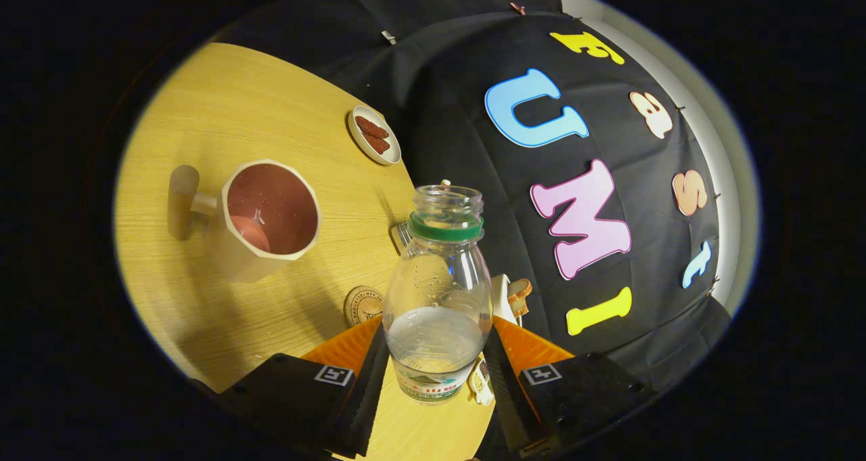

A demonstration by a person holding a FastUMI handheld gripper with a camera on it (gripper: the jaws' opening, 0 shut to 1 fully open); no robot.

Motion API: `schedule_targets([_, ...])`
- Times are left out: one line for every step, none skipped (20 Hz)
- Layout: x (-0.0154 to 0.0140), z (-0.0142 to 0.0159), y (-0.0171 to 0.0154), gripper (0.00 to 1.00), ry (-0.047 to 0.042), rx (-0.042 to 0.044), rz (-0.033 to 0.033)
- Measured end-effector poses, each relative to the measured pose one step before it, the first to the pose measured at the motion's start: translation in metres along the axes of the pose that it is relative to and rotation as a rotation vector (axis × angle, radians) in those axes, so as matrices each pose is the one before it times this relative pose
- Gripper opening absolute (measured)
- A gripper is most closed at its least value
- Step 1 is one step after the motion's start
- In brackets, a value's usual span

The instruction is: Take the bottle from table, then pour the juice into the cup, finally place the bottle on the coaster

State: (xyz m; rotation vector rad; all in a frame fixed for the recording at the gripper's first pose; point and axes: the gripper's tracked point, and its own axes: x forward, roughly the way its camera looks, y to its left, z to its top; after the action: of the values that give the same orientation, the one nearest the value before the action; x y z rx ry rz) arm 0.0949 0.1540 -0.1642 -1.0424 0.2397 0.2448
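Note:
My gripper (436,373) is shut on a clear plastic bottle (440,292) with a green neck ring and no cap. Both black fingers (369,386) press on its lower body. The bottle is held above the table, and clear liquid fills roughly its bottom third. A cream faceted cup (267,221) with a reddish inside and a side handle stands on the wooden table (223,109), off to the left beyond the fingers, apart from the bottle's mouth. A round brown coaster (363,304) lies on the table just ahead of the left finger, partly hidden by the bottle.
A small cream dish (374,135) with brown pieces sits at the table's far edge. A metal object (400,234) and a white item with a brown piece (514,295) lie partly hidden behind the bottle. The black booth cloth hangs beyond the table's edge.

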Motion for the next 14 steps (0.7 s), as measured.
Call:
schedule_targets([0.00070,0.00142,0.00110,0.75,-0.00646,-0.02946,-0.00192])
schedule_targets([0.00057,0.00261,0.00196,0.75,-0.00809,-0.03241,0.00119])
schedule_targets([-0.00053,0.00143,0.00440,0.75,-0.00825,-0.02796,0.01323])
schedule_targets([0.00173,-0.00051,0.00719,0.75,-0.00192,-0.02184,0.01588])
schedule_targets([0.00080,0.00018,0.00334,0.75,-0.00126,-0.01933,0.00914])
schedule_targets([0.00004,0.00210,0.00046,0.75,-0.00169,-0.01853,0.00232])
schedule_targets([0.00117,0.00068,0.00122,0.75,-0.00097,-0.01788,0.00285])
schedule_targets([0.00211,0.00062,-0.00186,0.75,0.00136,-0.01751,0.00166])
schedule_targets([0.00298,0.00071,0.00005,0.75,0.00318,-0.01592,0.00101])
schedule_targets([0.00202,0.00084,0.00121,0.75,0.00141,-0.01480,0.00044])
schedule_targets([0.00044,0.00002,0.00065,0.75,0.00068,-0.01585,-0.00175])
schedule_targets([-0.00106,0.00007,0.00009,0.75,-0.00060,-0.01620,-0.00116])
schedule_targets([-0.00138,0.00189,0.00110,0.75,-0.00132,-0.01799,-0.00036])
schedule_targets([0.00081,-0.00084,-0.00015,0.75,-0.00142,-0.02240,0.00318])
